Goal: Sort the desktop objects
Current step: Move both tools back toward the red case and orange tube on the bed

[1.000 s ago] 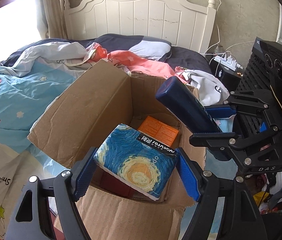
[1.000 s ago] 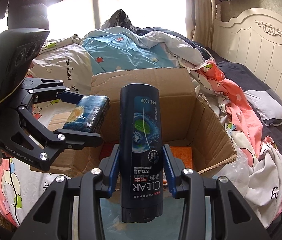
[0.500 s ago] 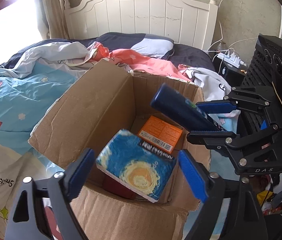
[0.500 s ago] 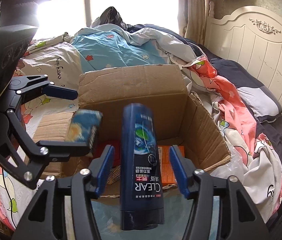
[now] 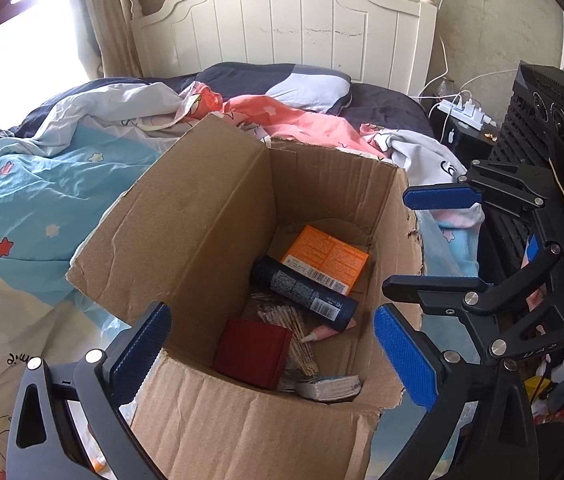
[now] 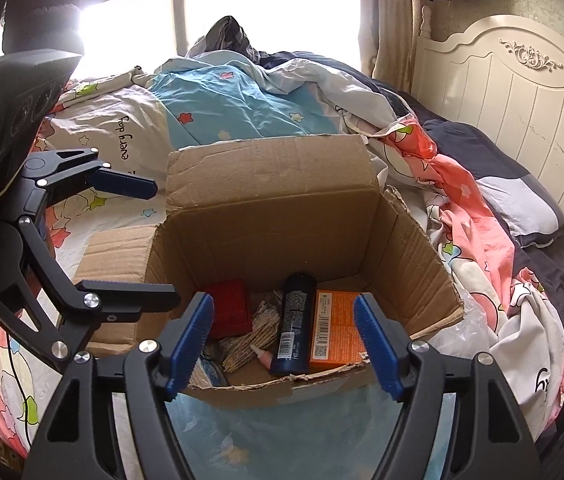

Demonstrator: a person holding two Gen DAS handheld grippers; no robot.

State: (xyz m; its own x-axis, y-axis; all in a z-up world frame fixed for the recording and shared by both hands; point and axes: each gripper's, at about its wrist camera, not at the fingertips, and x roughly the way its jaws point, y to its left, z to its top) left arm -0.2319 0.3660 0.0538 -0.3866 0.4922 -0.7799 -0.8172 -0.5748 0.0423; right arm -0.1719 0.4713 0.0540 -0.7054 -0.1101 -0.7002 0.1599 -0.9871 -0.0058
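My left tool (image 5: pixel 269 354) wide and empty, my right tool (image 6: pixel 284 344) empty, its jaws opening, dark blue bottle (image 5: pixel 304 294) lying flat in the cardboard box (image 5: pixel 209 208) on the bed, long axis diagonal, partly over the orange box (image 5: pixel 328 254), red box (image 5: pixel 251 352) beside.

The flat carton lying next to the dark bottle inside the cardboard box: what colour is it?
Orange carton, with white printed text and a barcode; clearest in the left wrist view.

daylight blows out the window (image 6: pixel 261 8), box (image 5: pixel 241 208) interior shadowed, fisheye edges curve, frames sharp.
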